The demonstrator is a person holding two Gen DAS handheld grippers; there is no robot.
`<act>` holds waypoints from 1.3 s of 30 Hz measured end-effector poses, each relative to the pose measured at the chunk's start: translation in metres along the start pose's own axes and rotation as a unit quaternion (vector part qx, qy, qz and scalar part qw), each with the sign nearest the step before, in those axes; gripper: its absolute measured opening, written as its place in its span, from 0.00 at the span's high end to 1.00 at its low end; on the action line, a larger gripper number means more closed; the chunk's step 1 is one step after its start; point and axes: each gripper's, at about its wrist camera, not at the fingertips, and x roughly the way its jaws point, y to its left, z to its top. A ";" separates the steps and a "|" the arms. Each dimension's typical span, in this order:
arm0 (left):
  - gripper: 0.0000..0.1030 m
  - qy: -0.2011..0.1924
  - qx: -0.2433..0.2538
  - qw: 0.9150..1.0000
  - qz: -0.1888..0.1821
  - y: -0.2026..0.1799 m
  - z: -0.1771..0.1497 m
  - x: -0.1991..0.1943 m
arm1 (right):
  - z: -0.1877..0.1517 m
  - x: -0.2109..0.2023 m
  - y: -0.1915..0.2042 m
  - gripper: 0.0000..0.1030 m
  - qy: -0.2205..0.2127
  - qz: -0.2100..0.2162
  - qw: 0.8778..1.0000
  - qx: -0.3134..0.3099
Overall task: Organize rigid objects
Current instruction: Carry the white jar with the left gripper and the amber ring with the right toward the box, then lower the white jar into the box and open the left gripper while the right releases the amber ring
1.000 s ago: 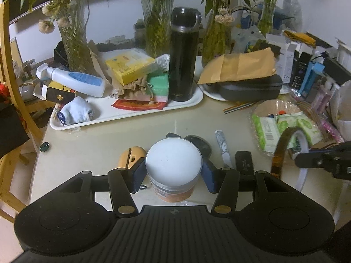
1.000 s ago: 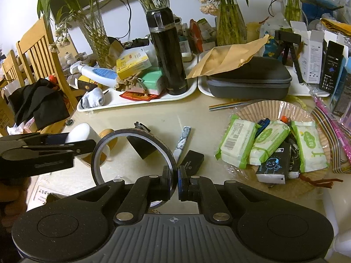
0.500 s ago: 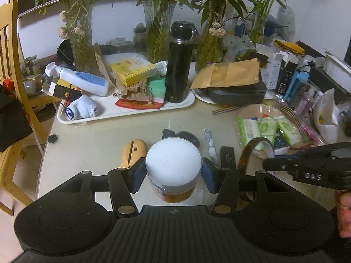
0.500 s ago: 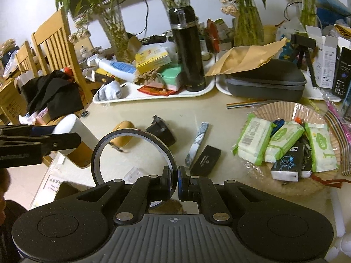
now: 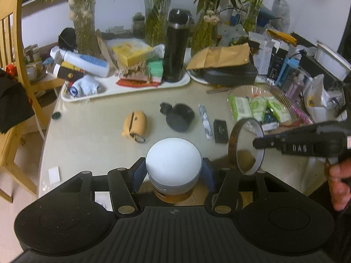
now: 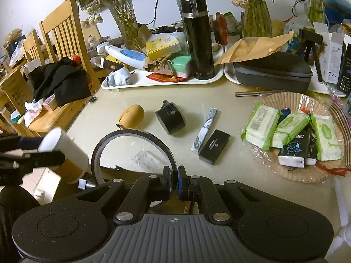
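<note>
My left gripper (image 5: 173, 173) is shut on a white-lidded jar (image 5: 173, 164) with an amber body, held above the table's near edge. From the right wrist view the same jar (image 6: 63, 153) hangs at the far left. My right gripper (image 6: 174, 180) is shut on the rim of a dark tape ring (image 6: 131, 135), which stands upright; in the left wrist view that tape ring (image 5: 245, 144) hangs to the right of the jar. On the table lie a tan pouch (image 6: 131, 115), a black round case (image 6: 171, 118), a marbled stick (image 6: 205, 129) and a small black box (image 6: 214, 146).
A white tray (image 6: 162, 81) at the back holds a black flask (image 6: 197, 37), boxes and a bottle. A paper plate (image 6: 291, 171) of wipe packs sits on the right. A grey hard case (image 6: 272, 70), vases and wooden chairs (image 6: 65, 35) border the table. A blister pack (image 6: 145, 159) lies near the ring.
Both grippers have drawn back toward the table's near edge with their loads, the jar rising a little. The pouch and black case, earlier hidden behind the jar, are now in full view.
</note>
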 end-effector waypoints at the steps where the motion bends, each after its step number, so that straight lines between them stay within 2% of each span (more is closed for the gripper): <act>1: 0.49 0.003 0.000 1.000 -0.001 0.000 -0.004 -0.001 | -0.001 0.000 0.001 0.92 0.000 0.000 1.000 -0.001; 20: 0.49 0.076 -0.005 0.997 0.001 0.009 -0.058 0.025 | -0.010 0.004 0.009 0.91 0.024 0.004 1.000 -0.018; 23: 0.48 0.085 -0.008 0.996 0.016 0.011 -0.061 0.027 | -0.012 0.005 0.012 0.91 0.028 0.003 0.999 -0.025; 26: 0.47 0.064 -0.016 0.998 0.003 0.012 -0.061 0.018 | -0.013 0.006 0.013 0.91 0.030 0.002 0.999 -0.027; 31: 0.47 0.047 -0.010 0.999 0.023 0.008 -0.062 0.004 | -0.015 0.007 0.015 0.91 0.034 0.001 0.999 -0.030; 39: 0.47 0.026 -0.009 0.999 0.023 0.005 -0.068 -0.011 | -0.018 0.010 0.020 0.91 0.048 0.007 0.998 -0.040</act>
